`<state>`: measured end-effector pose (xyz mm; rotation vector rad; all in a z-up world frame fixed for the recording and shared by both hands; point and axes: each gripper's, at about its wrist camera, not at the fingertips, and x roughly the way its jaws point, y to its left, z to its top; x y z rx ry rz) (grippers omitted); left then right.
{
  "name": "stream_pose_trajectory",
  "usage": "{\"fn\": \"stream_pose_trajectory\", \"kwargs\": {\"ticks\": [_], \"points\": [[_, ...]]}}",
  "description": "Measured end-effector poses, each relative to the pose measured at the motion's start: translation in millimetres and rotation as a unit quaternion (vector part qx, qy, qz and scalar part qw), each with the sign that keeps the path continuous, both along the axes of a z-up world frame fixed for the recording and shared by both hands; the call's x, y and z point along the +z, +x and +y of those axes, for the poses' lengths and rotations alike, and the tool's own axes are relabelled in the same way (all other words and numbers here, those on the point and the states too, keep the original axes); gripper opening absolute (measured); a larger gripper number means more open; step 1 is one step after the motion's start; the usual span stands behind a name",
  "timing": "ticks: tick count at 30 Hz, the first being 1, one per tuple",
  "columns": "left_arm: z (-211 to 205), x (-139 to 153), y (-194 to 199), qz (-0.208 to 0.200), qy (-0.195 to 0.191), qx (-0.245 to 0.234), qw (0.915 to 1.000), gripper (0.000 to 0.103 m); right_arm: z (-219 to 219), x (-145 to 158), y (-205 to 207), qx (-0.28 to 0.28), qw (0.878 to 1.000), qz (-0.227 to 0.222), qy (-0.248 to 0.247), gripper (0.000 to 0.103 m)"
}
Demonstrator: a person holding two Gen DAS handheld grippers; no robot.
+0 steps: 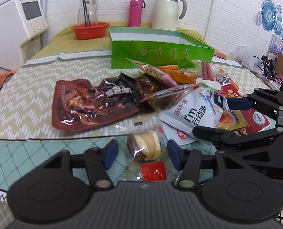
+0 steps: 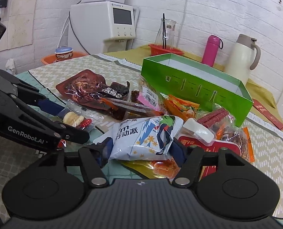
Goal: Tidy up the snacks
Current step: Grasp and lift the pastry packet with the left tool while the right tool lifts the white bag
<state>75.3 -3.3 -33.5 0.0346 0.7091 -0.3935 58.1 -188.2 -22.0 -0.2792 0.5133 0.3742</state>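
Snacks are piled in the middle of the left wrist view, on a patterned tablecloth [image 1: 27, 99], just in front of an open green box [image 1: 160, 53] sitting upper centre. Left gripper [image 1: 143, 153] is at the bottom centre of its own view, jaws partway open around a small clear-wrapped pastry [image 1: 144, 147]; there's a visible gap between the blue pads and the wrapper on both sides, so it isn't gripping anything yet. Big dark red pouch [image 1: 91, 103] lies centre-left, flat on the cloth.

Right gripper [image 2: 139, 150] shows bottom centre in the right wrist view, and its jaws are closed on a white and blue snack bag [image 2: 141, 137], both pads pressed into the bag's sides. In the left view that same bag [image 1: 194, 112] is centre-right, with the other gripper coming in from the right edge.

Behind the box, near the top of the frame: a red basket [image 1: 89, 30], pink bottle [image 1: 135, 12] and cream thermos jug [image 1: 168, 11].
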Motion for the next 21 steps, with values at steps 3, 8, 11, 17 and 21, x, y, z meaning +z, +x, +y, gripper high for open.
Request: {"fn": "stream_pose_trajectory", "kwargs": {"ticks": [3,8,11,17,21], "points": [[1.3,3.5,-4.7,0.0,-0.009,-0.003,1.0,0.054,-0.7,4.9,-3.3,0.004,1.0,0.005,0.008,0.094],[4.1,21.6,-16.6,-0.019,-0.023,-0.015,0.9994,0.054,-3.5,15.4,-14.9,0.006,1.0,0.003,0.015,0.092],[6.2,37.7,-22.1,-0.035,-0.035,-0.023,0.9985,0.054,-11.4,27.3,-22.0,-0.001,0.999,-0.005,0.032,0.092],[6.1,77.0,-12.2,-0.078,-0.062,-0.026,0.9947,0.054,-30.7,60.5,-27.4,-0.024,0.996,-0.052,0.066,0.092],[0.2,100.2,12.5,-0.101,-0.067,-0.014,0.9924,0.054,-41.7,78.6,-11.7,-0.039,0.993,-0.074,0.081,0.093]]}}
